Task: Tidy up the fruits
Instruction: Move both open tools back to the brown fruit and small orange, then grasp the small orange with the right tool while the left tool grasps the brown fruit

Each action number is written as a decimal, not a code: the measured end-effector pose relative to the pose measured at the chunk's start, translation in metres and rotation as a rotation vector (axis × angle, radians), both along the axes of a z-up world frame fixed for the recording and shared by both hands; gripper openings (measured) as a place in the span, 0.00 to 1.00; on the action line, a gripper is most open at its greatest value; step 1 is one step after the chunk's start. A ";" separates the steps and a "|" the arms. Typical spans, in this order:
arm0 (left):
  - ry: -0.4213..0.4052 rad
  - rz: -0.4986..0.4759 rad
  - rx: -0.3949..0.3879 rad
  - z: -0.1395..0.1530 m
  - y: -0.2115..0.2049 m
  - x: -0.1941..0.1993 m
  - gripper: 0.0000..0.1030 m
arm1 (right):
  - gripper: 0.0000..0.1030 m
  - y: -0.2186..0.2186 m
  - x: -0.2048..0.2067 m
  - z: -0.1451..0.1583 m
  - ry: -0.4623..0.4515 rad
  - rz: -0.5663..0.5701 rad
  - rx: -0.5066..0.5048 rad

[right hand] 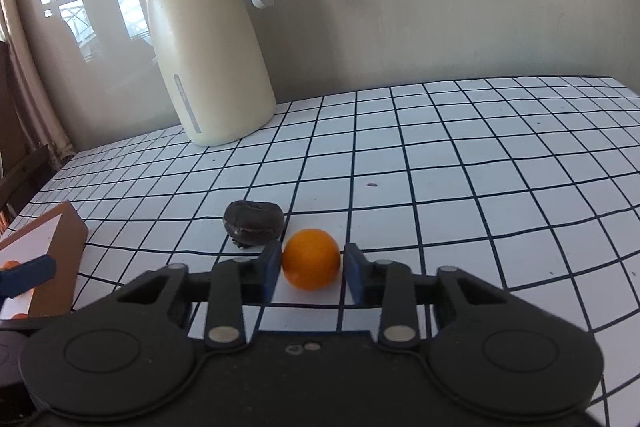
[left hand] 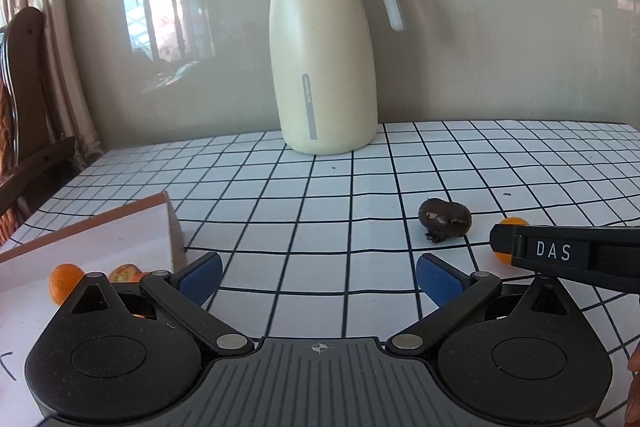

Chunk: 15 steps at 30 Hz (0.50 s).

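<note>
orange (right hand: 311, 259) | round, no long axis | right hand-held gripper (right hand: 311, 269) clamps it | left hand-held gripper (left hand: 319, 281) spread

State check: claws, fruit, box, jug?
left claw: open, empty
right claw: shut on orange, orange on table
dark fruit: loose on table, split skin
box: open, small oranges inside
jug: upright, lid shut

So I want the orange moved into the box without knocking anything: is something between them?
Yes. A dark fruit lies close beside the orange on its box side, and the open left gripper hangs near the box's corner. Lifting the orange over both is probably safest.
</note>
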<state>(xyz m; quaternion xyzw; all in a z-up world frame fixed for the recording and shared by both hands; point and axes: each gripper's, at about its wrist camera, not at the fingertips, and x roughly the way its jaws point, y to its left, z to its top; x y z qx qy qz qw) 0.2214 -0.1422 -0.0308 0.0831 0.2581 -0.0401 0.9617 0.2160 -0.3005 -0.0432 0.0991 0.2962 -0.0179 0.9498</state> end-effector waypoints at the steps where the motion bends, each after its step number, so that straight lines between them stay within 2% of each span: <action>1: 0.005 -0.001 0.004 -0.001 -0.002 0.001 1.00 | 0.23 0.000 0.000 0.000 0.001 0.007 0.000; 10: 0.029 -0.034 -0.014 -0.007 -0.021 0.008 1.00 | 0.22 -0.023 -0.014 0.005 -0.024 -0.060 -0.036; 15: 0.027 -0.064 -0.054 -0.006 -0.038 0.015 1.00 | 0.22 -0.043 -0.023 0.008 -0.025 -0.114 -0.053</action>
